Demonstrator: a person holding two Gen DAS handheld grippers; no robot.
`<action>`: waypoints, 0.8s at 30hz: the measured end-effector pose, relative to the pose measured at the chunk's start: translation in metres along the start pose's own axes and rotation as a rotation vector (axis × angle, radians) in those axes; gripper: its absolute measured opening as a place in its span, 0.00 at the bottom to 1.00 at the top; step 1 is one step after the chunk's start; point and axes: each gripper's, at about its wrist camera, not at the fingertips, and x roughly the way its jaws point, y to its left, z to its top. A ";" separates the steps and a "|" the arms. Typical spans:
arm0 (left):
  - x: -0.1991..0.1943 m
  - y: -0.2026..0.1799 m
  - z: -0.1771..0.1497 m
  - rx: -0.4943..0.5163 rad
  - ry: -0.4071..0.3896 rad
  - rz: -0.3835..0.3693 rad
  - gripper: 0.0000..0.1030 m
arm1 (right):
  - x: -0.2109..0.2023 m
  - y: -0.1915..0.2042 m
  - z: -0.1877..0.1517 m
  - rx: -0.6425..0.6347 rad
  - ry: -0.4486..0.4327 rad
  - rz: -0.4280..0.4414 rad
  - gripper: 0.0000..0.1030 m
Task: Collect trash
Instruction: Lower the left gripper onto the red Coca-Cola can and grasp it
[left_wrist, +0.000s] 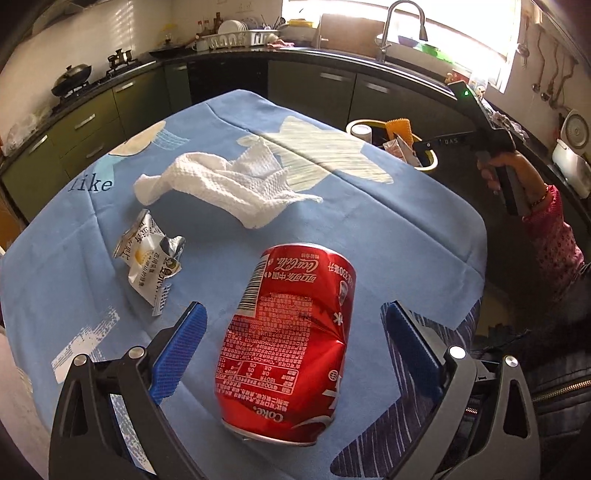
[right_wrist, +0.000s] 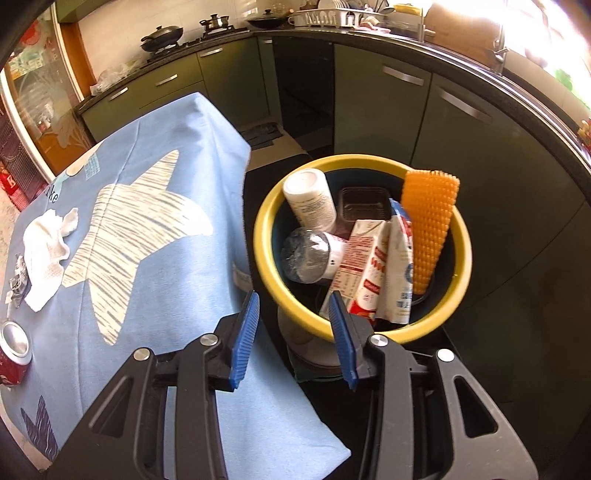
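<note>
A dented red Coke can (left_wrist: 291, 339) lies on its side on the blue tablecloth (left_wrist: 388, 236), between the open fingers of my left gripper (left_wrist: 295, 354), which do not touch it. A crumpled silver snack wrapper (left_wrist: 149, 262) and a white paper towel (left_wrist: 229, 184) lie farther back. My right gripper (right_wrist: 293, 332) is open and empty, just above the near rim of the yellow-rimmed trash bin (right_wrist: 463, 254). The bin holds a white bottle (right_wrist: 310, 199), a milk carton (right_wrist: 364, 266), an orange spiky mat (right_wrist: 428, 221) and other trash. The can (right_wrist: 13, 354) also shows at the right wrist view's left edge.
The bin (left_wrist: 430, 162) stands off the table's far right corner, with the right gripper (left_wrist: 461, 142) reaching over it. Dark green kitchen cabinets (right_wrist: 399, 99), a stove with pans (left_wrist: 72, 79) and a sink tap (left_wrist: 402, 26) ring the room.
</note>
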 end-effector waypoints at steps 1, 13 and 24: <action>0.005 0.001 0.001 0.006 0.012 0.003 0.93 | 0.002 0.003 0.000 -0.005 0.006 0.008 0.37; 0.029 0.001 0.002 0.036 0.061 0.023 0.93 | 0.020 0.024 -0.002 -0.042 0.047 0.060 0.37; 0.036 0.001 -0.002 0.008 0.087 0.053 0.72 | 0.019 0.029 -0.004 -0.055 0.050 0.073 0.37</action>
